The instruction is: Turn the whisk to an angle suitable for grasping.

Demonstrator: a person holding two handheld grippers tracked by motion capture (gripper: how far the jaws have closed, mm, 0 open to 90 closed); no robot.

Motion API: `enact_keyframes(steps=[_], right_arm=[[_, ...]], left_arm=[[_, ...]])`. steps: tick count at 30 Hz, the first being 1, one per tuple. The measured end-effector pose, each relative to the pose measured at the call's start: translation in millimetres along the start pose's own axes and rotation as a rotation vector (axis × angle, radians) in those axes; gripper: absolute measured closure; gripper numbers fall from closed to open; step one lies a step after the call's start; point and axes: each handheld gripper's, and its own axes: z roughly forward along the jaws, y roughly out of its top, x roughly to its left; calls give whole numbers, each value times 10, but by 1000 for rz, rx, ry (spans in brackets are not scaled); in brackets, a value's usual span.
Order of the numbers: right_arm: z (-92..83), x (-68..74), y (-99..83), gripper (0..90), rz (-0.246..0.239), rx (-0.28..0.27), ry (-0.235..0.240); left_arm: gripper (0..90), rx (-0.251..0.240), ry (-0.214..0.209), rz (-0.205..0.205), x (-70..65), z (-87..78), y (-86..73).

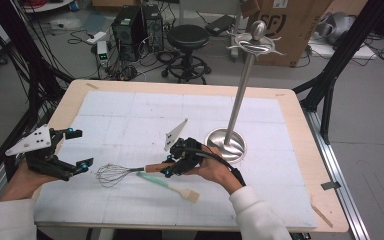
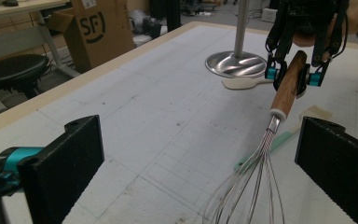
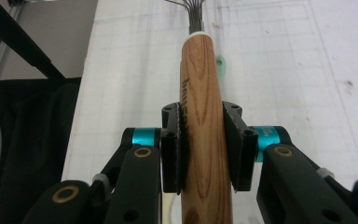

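Observation:
A wire whisk (image 1: pixel 112 175) with a wooden handle (image 3: pixel 204 93) lies near the table's front, with its handle end raised off the mat. My right gripper (image 1: pixel 169 169) is shut on that handle, and both pads press its sides in the right gripper view (image 3: pixel 205 149). In the left gripper view the same gripper (image 2: pixel 292 77) holds the handle (image 2: pixel 286 86), while the wires (image 2: pixel 251 186) reach toward me. My left gripper (image 1: pixel 80 149) stands open at the table's left, with nothing between its fingers (image 2: pixel 200 158). The whisk wires lie just to its right.
A spatula (image 1: pixel 170 185) with a green handle and a beige blade lies just in front of the whisk. A tall metal utensil stand (image 1: pixel 225 142) rises behind the right hand, with hooks at the top. A cream utensil end (image 2: pixel 242 83) lies by the stand's base.

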Motion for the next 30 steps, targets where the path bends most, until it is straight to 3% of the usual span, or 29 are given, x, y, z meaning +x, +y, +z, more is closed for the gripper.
enact_keyframes(steps=[9, 14, 21, 25, 30], right_arm=[[184, -18, 104, 709, -3, -36, 20], [304, -1, 119, 708, -13, -2, 18], [422, 18, 126, 707, -34, -6, 11], [544, 40, 102, 706, -45, 56, 2], [637, 69, 108, 694, -69, 86, -13]], left_arm=[[16, 1, -3, 4, -8, 3, 1], [16, 1, -2, 5, -11, 2, 0], [16, 10, -4, 6, -19, 24, -4], [16, 13, -12, 8, -28, 46, -3], [16, 18, -15, 11, -29, 60, -5]])
